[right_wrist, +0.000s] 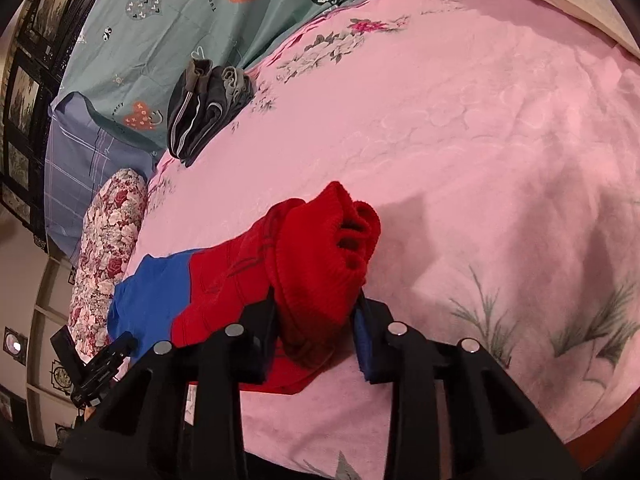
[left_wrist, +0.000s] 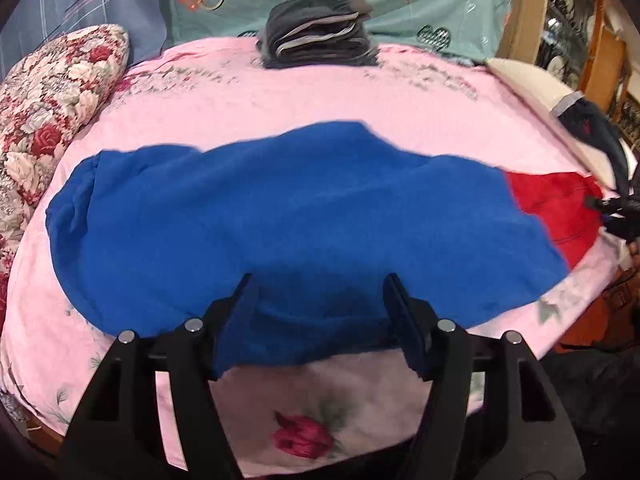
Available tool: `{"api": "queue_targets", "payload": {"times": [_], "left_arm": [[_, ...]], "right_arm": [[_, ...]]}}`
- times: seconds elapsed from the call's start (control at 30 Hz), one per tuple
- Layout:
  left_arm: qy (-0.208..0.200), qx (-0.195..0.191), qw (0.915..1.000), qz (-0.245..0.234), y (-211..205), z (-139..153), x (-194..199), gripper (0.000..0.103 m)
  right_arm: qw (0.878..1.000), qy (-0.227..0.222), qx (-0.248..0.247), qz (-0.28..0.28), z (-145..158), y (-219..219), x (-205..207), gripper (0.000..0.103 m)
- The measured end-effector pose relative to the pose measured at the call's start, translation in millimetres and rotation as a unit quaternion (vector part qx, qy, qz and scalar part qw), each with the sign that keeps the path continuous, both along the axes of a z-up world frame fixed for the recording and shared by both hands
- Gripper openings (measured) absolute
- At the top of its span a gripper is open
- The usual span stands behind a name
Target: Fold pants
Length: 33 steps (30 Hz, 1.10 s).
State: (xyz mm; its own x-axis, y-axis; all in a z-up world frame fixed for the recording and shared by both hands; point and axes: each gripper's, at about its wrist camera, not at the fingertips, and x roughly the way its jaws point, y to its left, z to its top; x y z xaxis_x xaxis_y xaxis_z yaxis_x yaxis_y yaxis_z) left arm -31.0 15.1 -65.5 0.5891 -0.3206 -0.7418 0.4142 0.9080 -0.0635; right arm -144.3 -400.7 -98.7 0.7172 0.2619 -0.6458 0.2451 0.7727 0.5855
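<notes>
The only writing I can read is on the teal cotton sheet printed with hearts [right_wrist: 168, 12], where curved lettering over an orange heart says "Turn off worry"; the script on the grey-blue checked cloth [left_wrist: 80, 4] is too blurred to make out.

The pants, a soft fleecy pair in blue with a red ribbed-knit waist end [left_wrist: 288, 216], lie stretched sideways across the pink floral quilted bedspread [left_wrist: 320, 104]. The blue part looks matte and slightly rumpled; the red knit band [right_wrist: 324, 256] is bunched into thick rolls.

My left gripper [left_wrist: 320, 304] has its black fingers spread wide, straddling the near blue edge of the pants without pressing it. My right gripper [right_wrist: 316, 320] has its jaws drawn in on the red waistband, whose bulk sits between the pads and touches them; I take it as pinched, though the contact itself is half hidden by the knit.

Behind, a stack of folded dark grey garments with pale piping [left_wrist: 320, 36] sits at the far edge of the bedspread. A bolster pillow in red-and-cream rose print [left_wrist: 52, 116] lies along the left side. At the right edge a cream pillow [left_wrist: 536, 88] carries a dark garment [left_wrist: 588, 128], cut off by the lens rim.
</notes>
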Motion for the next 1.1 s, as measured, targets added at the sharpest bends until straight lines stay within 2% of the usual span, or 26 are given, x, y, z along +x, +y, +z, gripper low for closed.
{"api": "queue_targets", "payload": {"times": [0.1,0.17,0.2,0.23,0.27,0.33,0.4,0.43,0.53,0.6,0.67,0.73,0.8,0.87,0.93,0.97,1.03,1.07,1.1], "left_arm": [[-0.013,-0.010,0.9994,-0.032,-16.4,8.3,-9.6,0.071],[-0.007,-0.008,0.9988,-0.048,-30.1,1.5,-8.7,0.073],[0.008,0.000,0.9986,-0.051,-37.3,-8.9,-5.4,0.073],[0.021,0.009,0.9984,-0.051,-42.7,-19.2,-2.5,0.074],[0.004,0.010,0.9986,-0.051,-44.7,-24.0,-4.8,0.076],[-0.004,0.004,0.9987,-0.051,-44.4,-25.9,-5.4,0.078],[-0.001,-0.008,0.9989,-0.045,-40.7,-24.8,-2.8,0.078],[-0.004,-0.011,0.9991,-0.041,-39.4,-22.4,-3.1,0.078],[-0.004,0.004,0.9994,-0.035,-34.1,-27.2,-0.9,0.080],[-0.004,-0.004,0.9991,-0.042,-30.0,-26.3,-0.1,0.081],[-0.001,-0.007,0.9990,-0.045,-29.1,-23.2,-0.6,0.080],[0.006,-0.016,0.9989,-0.044,-24.3,-19.9,-2.5,0.079],[0.002,-0.026,0.9985,-0.048,-21.4,-10.3,-4.1,0.079],[-0.021,-0.023,0.9984,-0.046,-21.0,3.4,-2.1,0.079],[-0.042,-0.014,0.9985,-0.034,-20.9,14.2,9.1,0.086],[-0.039,-0.011,0.9988,-0.028,-21.6,14.2,16.3,0.087],[-0.014,0.008,0.9997,-0.019,-28.3,2.9,38.2,0.087],[-0.008,0.020,0.9996,-0.016,-31.2,-2.2,44.9,0.087],[-0.001,0.033,0.9994,-0.012,-34.1,-10.7,52.2,0.085]], "right_arm": [[0.999,-0.039,0.003,-0.013,14.9,-0.2,-9.6,0.023],[0.998,-0.061,0.001,-0.025,27.6,1.0,-14.7,0.022],[0.997,-0.066,-0.004,-0.028,31.7,2.9,-14.9,0.022],[0.997,-0.068,-0.013,-0.033,35.4,5.1,-15.1,0.022],[0.997,-0.065,-0.023,-0.037,37.4,6.6,-14.6,0.022],[0.997,-0.047,-0.032,-0.045,32.1,4.1,-10.4,0.022],[0.998,-0.021,-0.019,-0.059,18.6,-3.7,-4.7,0.022],[0.998,-0.025,-0.015,-0.060,20.1,-2.9,-4.0,0.022],[0.993,-0.086,-0.064,-0.040,50.6,16.1,-11.9,0.021],[0.995,-0.060,-0.069,-0.040,45.4,11.9,-7.2,0.021],[0.998,0.013,-0.036,-0.050,13.4,-2.7,0.2,0.022],[0.998,0.038,-0.035,-0.043,-0.6,-3.7,-0.5,0.025],[0.997,0.031,-0.065,-0.037,12.8,0.9,-3.8,0.031],[0.994,0.011,-0.091,-0.056,34.5,0.0,-7.5,0.041],[0.987,-0.028,-0.134,-0.084,66.2,0.8,-9.8,0.042],[0.986,-0.056,-0.138,-0.077,87.1,3.4,-5.3,0.046],[0.987,-0.095,-0.121,-0.041,118.9,16.3,17.0,0.059],[0.990,-0.099,-0.102,0.002,130.0,32.1,40.7,0.064],[0.991,-0.093,-0.076,0.056,134.1,51.7,67.3,0.064]]}}
